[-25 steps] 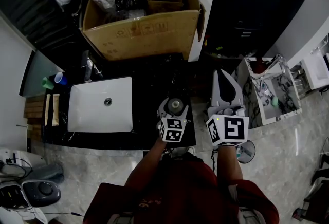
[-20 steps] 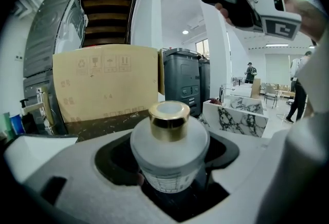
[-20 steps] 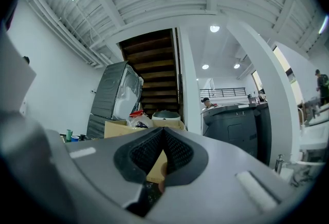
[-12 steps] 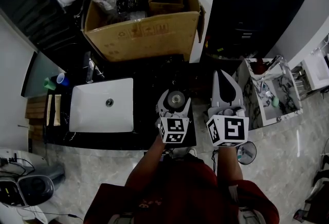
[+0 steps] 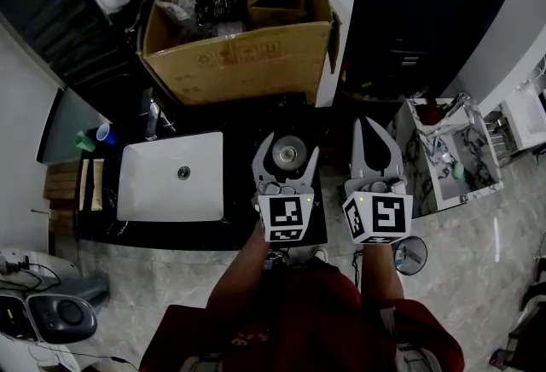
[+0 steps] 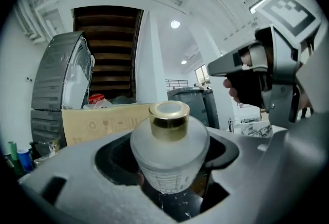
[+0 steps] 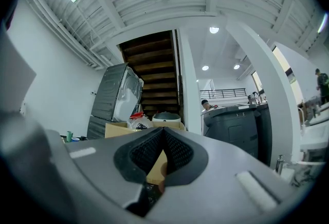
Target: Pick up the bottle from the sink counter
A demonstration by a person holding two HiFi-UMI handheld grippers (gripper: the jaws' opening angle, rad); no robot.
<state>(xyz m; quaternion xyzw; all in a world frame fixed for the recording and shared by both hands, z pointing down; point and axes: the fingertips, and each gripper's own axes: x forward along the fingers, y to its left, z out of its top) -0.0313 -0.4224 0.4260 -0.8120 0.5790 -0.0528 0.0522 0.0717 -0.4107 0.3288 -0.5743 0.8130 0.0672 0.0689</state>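
At centre of the head view I log the left gripper, marker cube towards the lower edge, jaws spread wide and clamped on the round frosted white glass bottle with a gold metal cap. In the left gripper view I see that bottle upright between the two pads, cap uppermost, printed lines low on its body, with dark speckled stone showing beneath it. Just beside it, right of centre in the head view, is the right gripper; its own view shows the black ribbed pads pressed together with nothing between them. Left of the bottle lies the white rectangular ceramic basin, set into the black stone sink counter; a chrome tap stands at the basin's upper edge. Further left, at the counter's end, a blue cup and a green cup sit side by side. Across the upper middle of the frame is a large open brown cardboard box, holding bagged and boxed goods I cannot itemise.
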